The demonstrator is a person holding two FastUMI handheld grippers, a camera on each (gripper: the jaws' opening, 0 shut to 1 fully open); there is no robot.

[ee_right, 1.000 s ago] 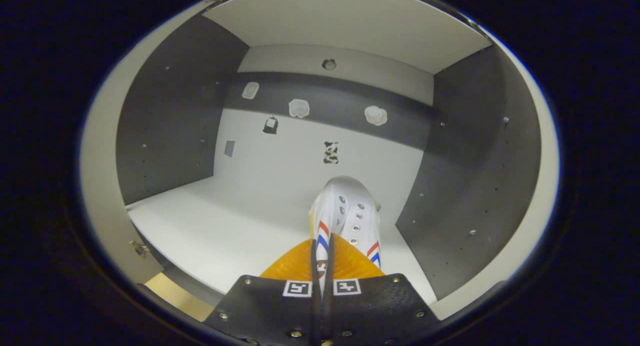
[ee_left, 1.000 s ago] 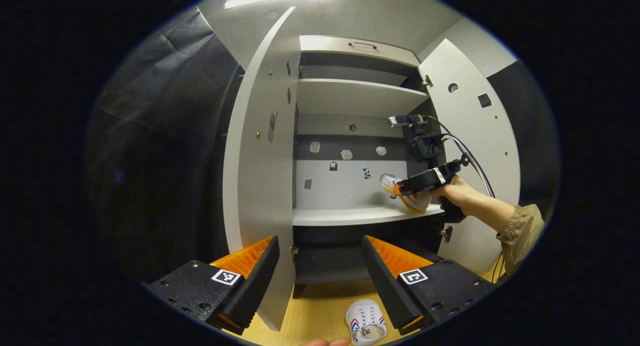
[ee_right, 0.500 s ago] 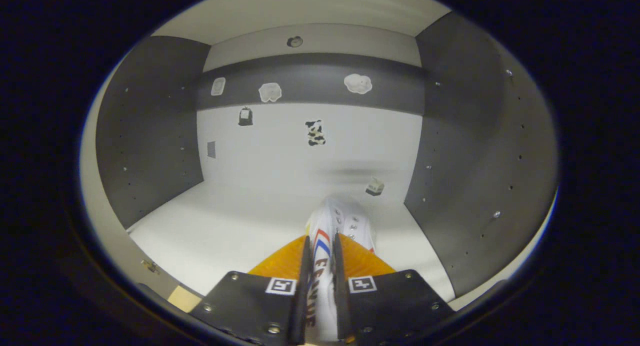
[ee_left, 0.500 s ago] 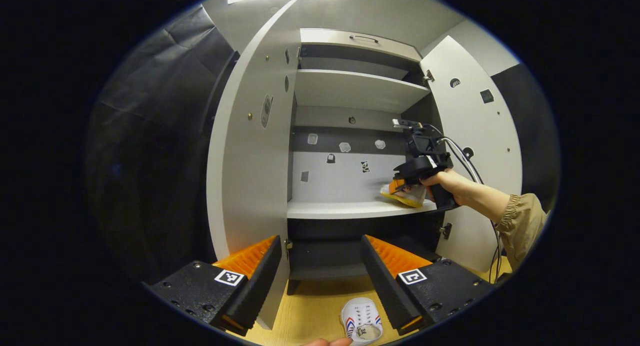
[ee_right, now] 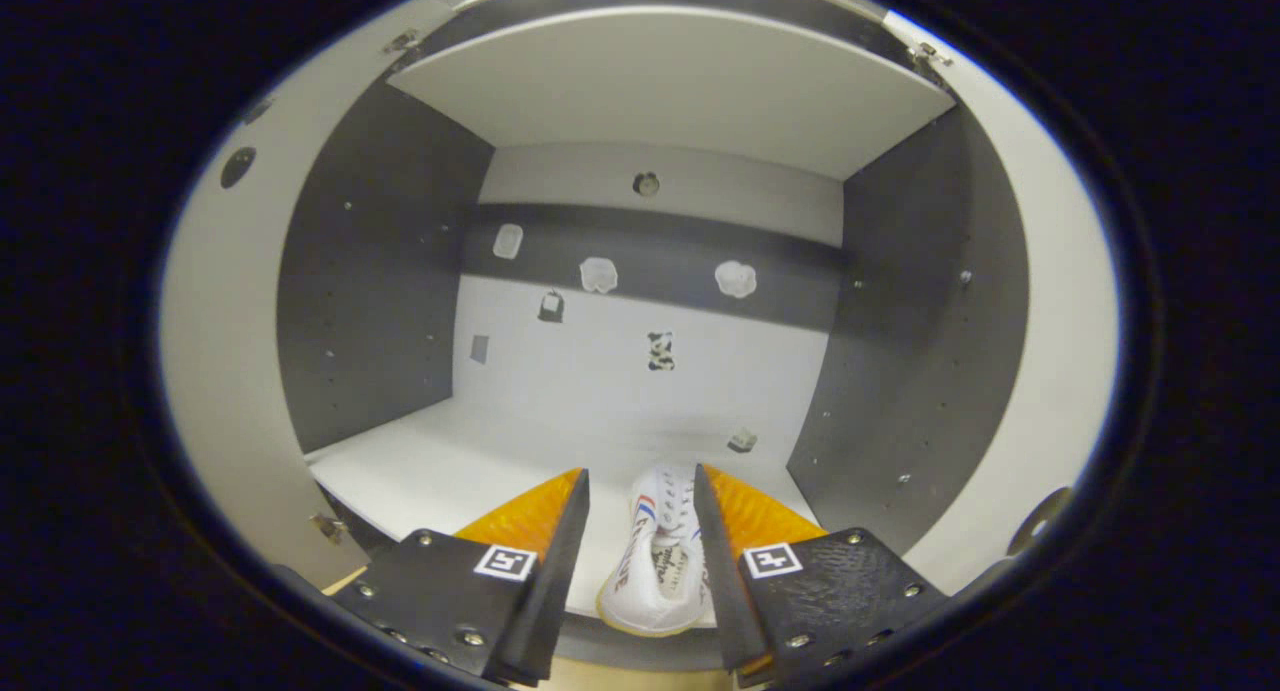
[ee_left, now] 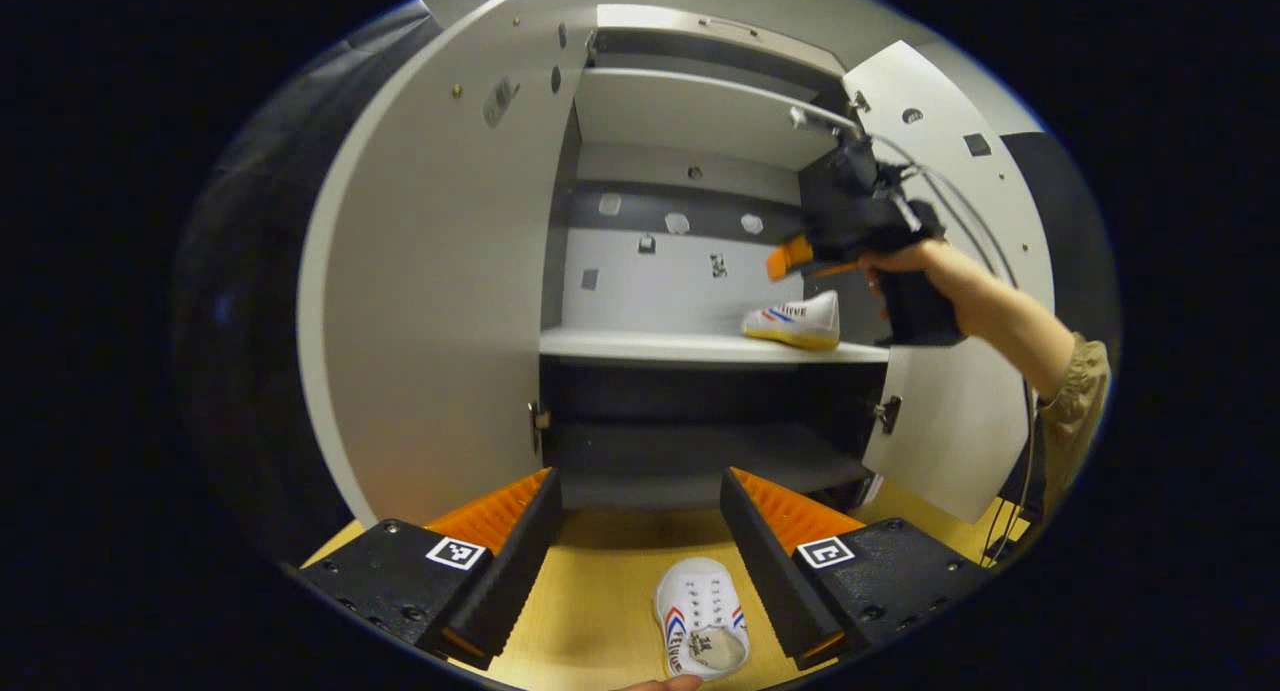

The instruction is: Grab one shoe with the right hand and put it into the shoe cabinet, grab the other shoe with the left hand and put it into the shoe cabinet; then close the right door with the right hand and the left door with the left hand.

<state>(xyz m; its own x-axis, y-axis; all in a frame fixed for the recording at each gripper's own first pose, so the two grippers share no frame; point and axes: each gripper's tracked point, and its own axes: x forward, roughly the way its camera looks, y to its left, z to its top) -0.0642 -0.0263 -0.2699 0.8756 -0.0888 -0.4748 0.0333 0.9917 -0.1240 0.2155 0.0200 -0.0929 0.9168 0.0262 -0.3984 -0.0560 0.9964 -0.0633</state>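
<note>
One shoe sits on the cabinet shelf, right hand-held gripper spread above it; left hand-held gripper, fingers apart, frames the floor shoe for pickup

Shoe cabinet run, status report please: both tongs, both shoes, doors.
Right tongs open above first shoe resting on cabinet shelf. Left tongs open over second shoe on floor. Both doors open.

Pale wooden floor, dark cloth wall
</note>
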